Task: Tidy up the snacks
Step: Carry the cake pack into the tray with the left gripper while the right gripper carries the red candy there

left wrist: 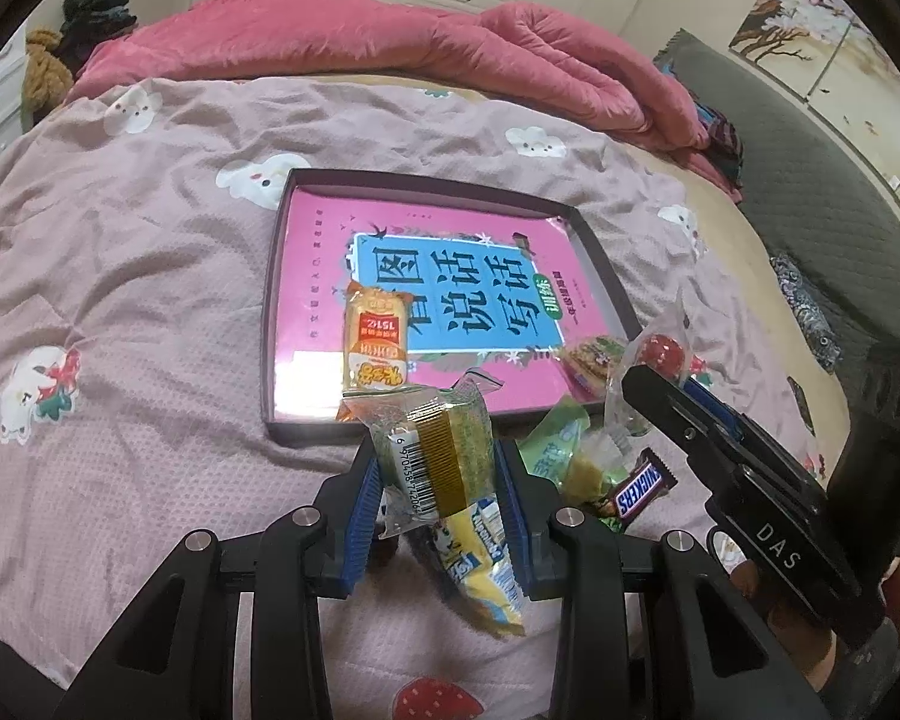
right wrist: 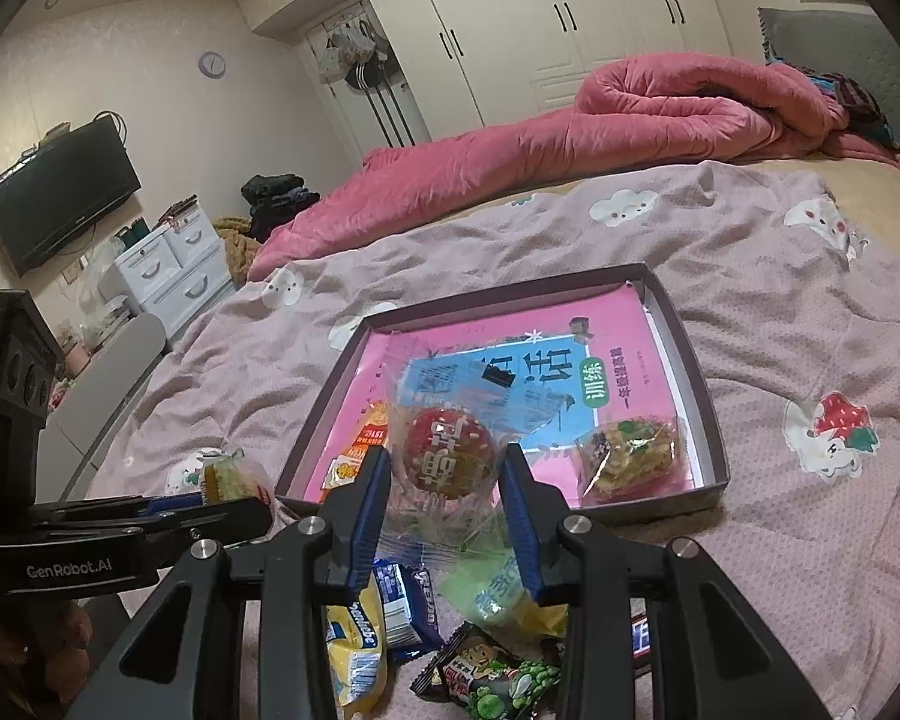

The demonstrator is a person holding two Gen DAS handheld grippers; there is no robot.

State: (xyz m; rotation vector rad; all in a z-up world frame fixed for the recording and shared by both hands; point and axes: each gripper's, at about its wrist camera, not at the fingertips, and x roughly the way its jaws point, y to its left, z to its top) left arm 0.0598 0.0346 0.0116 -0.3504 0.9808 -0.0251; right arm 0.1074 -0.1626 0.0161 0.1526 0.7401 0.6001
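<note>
Left wrist view: yellow packet [left wrist: 486, 570] partly hidden behind the held green snack [left wrist: 432, 450]; Snickers bar [left wrist: 636, 489] half covered by wrappers. Right wrist view: Snickers bar cut to a sliver behind a gripper arm; book [right wrist: 510, 384] title obscured by the clear-wrapped red ball [right wrist: 450, 456]; wall clock [right wrist: 212, 64] too small to read.

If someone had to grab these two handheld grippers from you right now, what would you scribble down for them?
Left gripper: shut on a green-and-gold snack pack, held above the near edge of the box.
Right gripper: shut on a red round snack in clear wrap, also at the box's near edge.
Done: an orange wafer pack and a clear-wrapped cake lie in the box, on the pink book.
Left: set down both held snacks, then fetch the loose ones on the bedspread: the Snickers bar, yellow pack, green pea pack and others.
</note>
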